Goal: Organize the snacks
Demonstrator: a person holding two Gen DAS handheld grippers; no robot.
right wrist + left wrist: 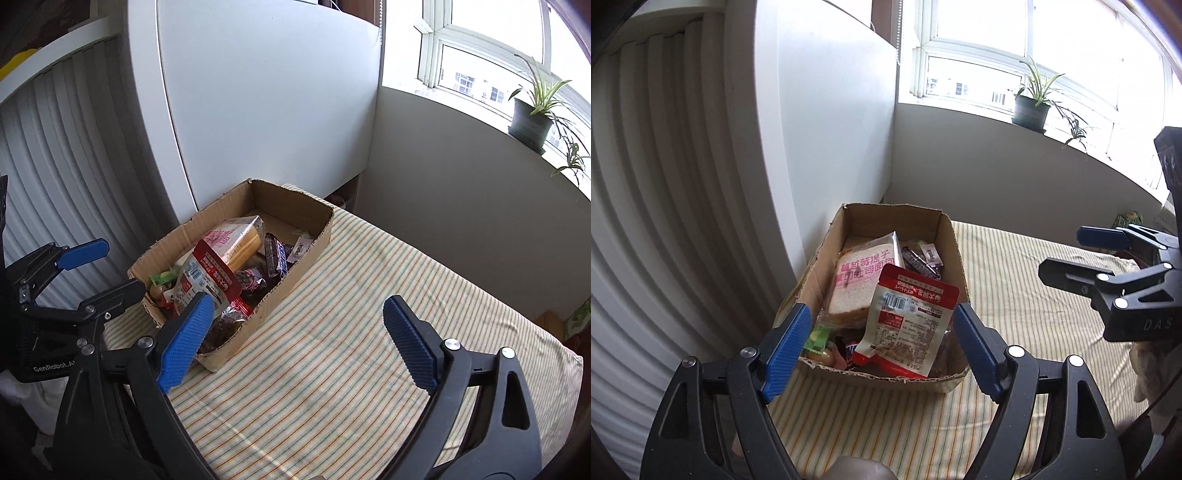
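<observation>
A cardboard box (955, 236) sits on the striped cloth against the wall; it also shows in the right wrist view (291, 280). In it lie a wrapped bread slice (862, 282), a red-and-white pouch (908, 325), dark chocolate bars (923, 260) and small candies (818, 339). My left gripper (882, 350) is open, above the box's near end, its fingers either side of the pouch without touching. My right gripper (295, 339) is open and empty over the cloth, right of the box. Each gripper shows in the other's view, the right (1071, 254) and the left (107, 269).
The striped cloth (369, 332) covers the surface to the right of the box. A white panel (266, 103) and ribbed blinds (665, 184) stand behind and left. A potted plant (1032, 107) sits on the window sill. A small green packet (1126, 219) lies at the far right edge.
</observation>
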